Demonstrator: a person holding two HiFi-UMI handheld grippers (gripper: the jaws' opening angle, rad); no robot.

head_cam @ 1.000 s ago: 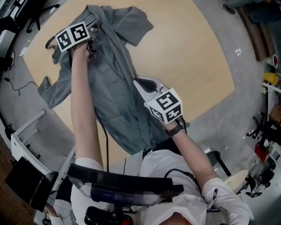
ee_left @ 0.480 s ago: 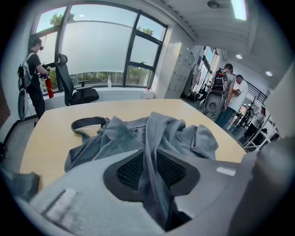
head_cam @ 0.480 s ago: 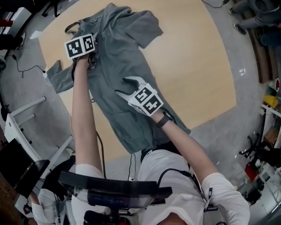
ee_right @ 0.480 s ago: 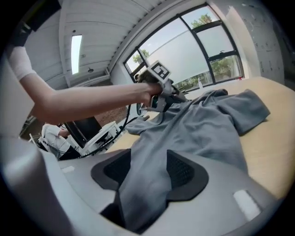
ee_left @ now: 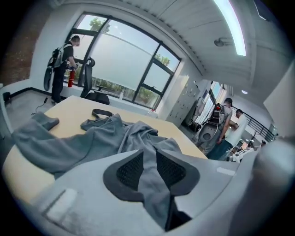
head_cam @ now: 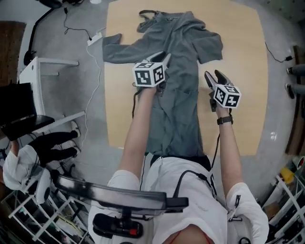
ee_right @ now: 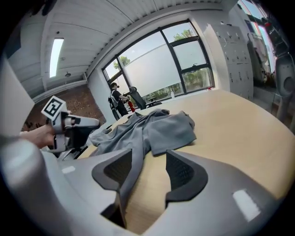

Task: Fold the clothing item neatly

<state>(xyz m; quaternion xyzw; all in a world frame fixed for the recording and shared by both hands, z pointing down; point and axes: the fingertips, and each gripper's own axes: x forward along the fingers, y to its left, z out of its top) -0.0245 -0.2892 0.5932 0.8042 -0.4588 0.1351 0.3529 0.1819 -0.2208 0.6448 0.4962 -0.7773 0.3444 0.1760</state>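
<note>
A grey short-sleeved garment [head_cam: 181,95] lies stretched lengthwise on the wooden table [head_cam: 238,57], collar far, hem at the near edge. My left gripper [head_cam: 161,58] hovers over its middle. Its jaws have just been opening and stand apart, and the cloth [ee_left: 92,138] shows in the gap of the left gripper [ee_left: 148,154] without being pinched. My right gripper [head_cam: 214,76] is over bare wood just right of the garment. The right gripper [ee_right: 148,154] opened wide and has just been closing a little. The cloth's edge [ee_right: 156,129] runs past its left pad, ungripped.
A black strap [head_cam: 147,14] lies by the collar. On the floor at the left are a white rack [head_cam: 47,66] and a cable with a power strip [head_cam: 95,38]. People stand by the window [ee_left: 62,60] and at the right [ee_left: 230,120].
Both grippers let go of the garment, which now lies straight down the table. The right gripper moved off the cloth to its right side. The left gripper came back from the far shoulder to the middle.
</note>
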